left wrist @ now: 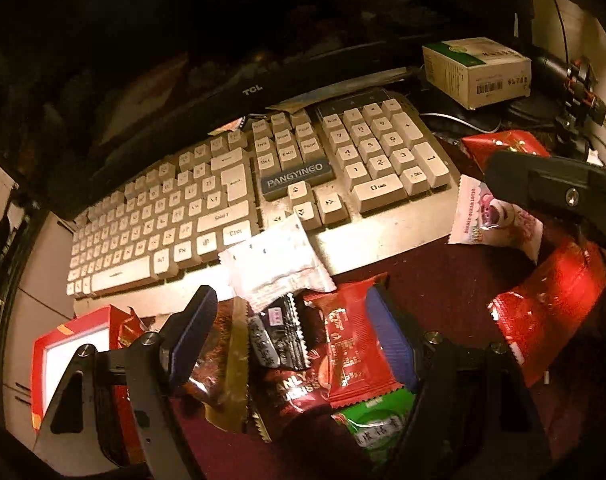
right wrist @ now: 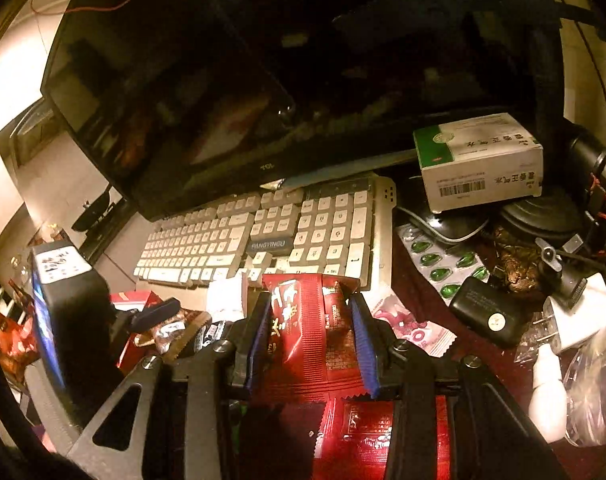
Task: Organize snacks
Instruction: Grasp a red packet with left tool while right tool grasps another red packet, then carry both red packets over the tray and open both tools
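In the left wrist view, the left claw (left wrist: pixel 291 340) hangs spread wide above a loose heap of wrapped snacks on the dark red tabletop (left wrist: pixel 435 280), pinching nothing. Between its blue-padded fingers lie a red foil snack packet with printed text (left wrist: pixel 351 356), a black crinkle-edged sachet (left wrist: pixel 281 338), a dark brown pouch with pale lettering (left wrist: pixel 291 392) and a green-labelled packet (left wrist: pixel 373 424). A white plastic sachet (left wrist: pixel 277 266) rests partly on the front edge of the beige keyboard (left wrist: pixel 239 200). To the left stands an open red cardboard box with a white inside (left wrist: pixel 67 360); I cannot tell from here what, if anything, is in it. On the right, a pink-and-white printed wrapper (left wrist: pixel 491 216) lies just beside the keyboard, with the right claw's dark body (left wrist: pixel 555 188) over it.

In the right wrist view, the right claw (right wrist: pixel 313 344) is pinching a dark red ribbed foil packet with white characters (right wrist: pixel 303 336), its pads pressed on both edges. The packet looks lifted off the tabletop, so the step in hand seems to be carrying one snack away from the heap. The red box (right wrist: pixel 133 300) shows only as a corner at left, behind the left claw (right wrist: pixel 159 312). A white-and-green carton (right wrist: pixel 479 160) and a blister sheet of green capsules (right wrist: pixel 439 260) sit at right and look like medicine, not snacks.

The next move probably calls for taking the held packet to wherever snacks are being gathered, likely the red box, then releasing it.
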### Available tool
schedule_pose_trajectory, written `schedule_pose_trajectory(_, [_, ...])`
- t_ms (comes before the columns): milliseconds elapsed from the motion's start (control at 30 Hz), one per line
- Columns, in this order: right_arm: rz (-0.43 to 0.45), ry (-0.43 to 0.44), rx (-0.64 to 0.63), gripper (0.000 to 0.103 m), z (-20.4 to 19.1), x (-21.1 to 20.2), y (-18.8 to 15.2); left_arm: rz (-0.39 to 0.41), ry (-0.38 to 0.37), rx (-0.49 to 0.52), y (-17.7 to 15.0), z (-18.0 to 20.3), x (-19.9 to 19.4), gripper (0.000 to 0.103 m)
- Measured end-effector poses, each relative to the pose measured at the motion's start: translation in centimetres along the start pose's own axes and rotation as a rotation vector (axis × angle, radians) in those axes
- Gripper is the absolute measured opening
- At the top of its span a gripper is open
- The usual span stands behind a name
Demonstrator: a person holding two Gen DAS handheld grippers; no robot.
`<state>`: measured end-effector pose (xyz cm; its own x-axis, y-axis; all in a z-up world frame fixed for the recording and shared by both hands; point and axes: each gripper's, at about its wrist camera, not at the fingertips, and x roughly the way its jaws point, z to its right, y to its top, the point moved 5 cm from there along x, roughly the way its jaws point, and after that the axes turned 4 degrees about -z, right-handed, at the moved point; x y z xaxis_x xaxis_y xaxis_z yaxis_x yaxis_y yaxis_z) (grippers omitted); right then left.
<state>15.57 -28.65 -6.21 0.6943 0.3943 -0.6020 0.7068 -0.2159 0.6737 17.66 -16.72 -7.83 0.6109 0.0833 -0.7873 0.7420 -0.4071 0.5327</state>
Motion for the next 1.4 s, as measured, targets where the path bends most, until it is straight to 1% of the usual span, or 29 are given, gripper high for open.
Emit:
schedule_pose_trajectory(67, [0.006,-0.001,0.011,0.039,0.1,0.2,0.1,0.015,-0.079,-0.041,0.1,-0.3,-0.7,0.077])
schedule_pose_trajectory(133, [0.011,-0.004,0.022,0.039,0.3,0.0,0.1,0.008,-0.113,-0.055,0.1,-0.2,-0.7,0.077])
schedule_pose_trajectory(167, [0.010,-0.004,0.024,0.039,0.3,0.0,0.2,0.000,-0.116,-0.046,0.1,0.1,-0.4,0.077])
schedule_pose_trajectory(233, [0.005,-0.005,0.024,0.039,0.3,0.0,0.1,-0.036,-0.096,-0.027,-0.3,0.8,0.9,0.077])
schedule_pose_trajectory(300, [0.006,-0.012,0.019,0.039,0.2,0.0,0.1,-0.058,-0.102,-0.015,-0.6,1.4,1.9,0.077])
schedule_pose_trajectory(367, [0.005,-0.009,0.019,0.039,0.1,0.1,0.0,-0.041,-0.085,-0.003,-0.6,1.6,1.9,0.077])
schedule_pose_trajectory(467, [0.004,-0.017,0.021,0.039,0.2,0.3,0.0,-0.010,-0.136,-0.032,-0.6,1.3,1.7,0.076])
schedule_pose_trajectory(500, [0.003,-0.018,0.021,0.039,0.2,0.4,0.0,-0.005,-0.148,-0.037,-0.6,1.1,1.8,0.067])
schedule_pose_trajectory(533, [0.003,-0.019,0.022,0.039,0.2,0.4,0.0,-0.003,-0.156,-0.037,-0.6,1.1,1.9,0.063])
schedule_pose_trajectory(600, [0.004,-0.024,0.020,0.039,0.2,0.5,0.0,0.005,-0.170,-0.032,-0.6,0.9,2.2,0.047])
schedule_pose_trajectory(667, [0.000,-0.031,0.017,0.039,0.2,0.8,0.0,0.011,-0.191,-0.018,-0.8,0.9,2.2,0.041])
schedule_pose_trajectory(733, [-0.002,-0.034,0.023,0.039,0.3,1.0,-0.1,0.019,-0.184,-0.006,-0.8,1.1,2.3,0.040])
schedule_pose_trajectory(833, [0.002,-0.048,0.027,0.039,0.6,1.1,-0.1,0.023,-0.217,-0.029,-0.7,0.9,2.3,0.035])
schedule_pose_trajectory(933, [0.010,-0.049,0.024,0.039,0.6,1.0,0.0,0.029,-0.227,-0.036,-0.7,0.8,2.1,0.034])
schedule_pose_trajectory(1033, [0.024,-0.049,0.020,0.039,0.6,0.8,0.0,0.056,-0.233,-0.043,-1.0,0.4,0.7,0.034])
schedule_pose_trajectory(1167, [0.060,-0.042,0.006,0.039,0.3,0.1,0.1,0.139,-0.203,-0.047,-1.2,-0.5,-2.6,0.034])
schedule_pose_trajectory(1267, [0.092,-0.055,-0.030,0.039,-0.3,-0.3,0.2,0.183,-0.200,-0.072,-2.3,-2.4,-5.3,0.034])
schedule_pose_trajectory(1400, [0.113,-0.071,-0.060,0.039,-0.7,-0.4,0.2,0.218,-0.176,-0.122,-4.1,-7.1,-8.0,0.034])
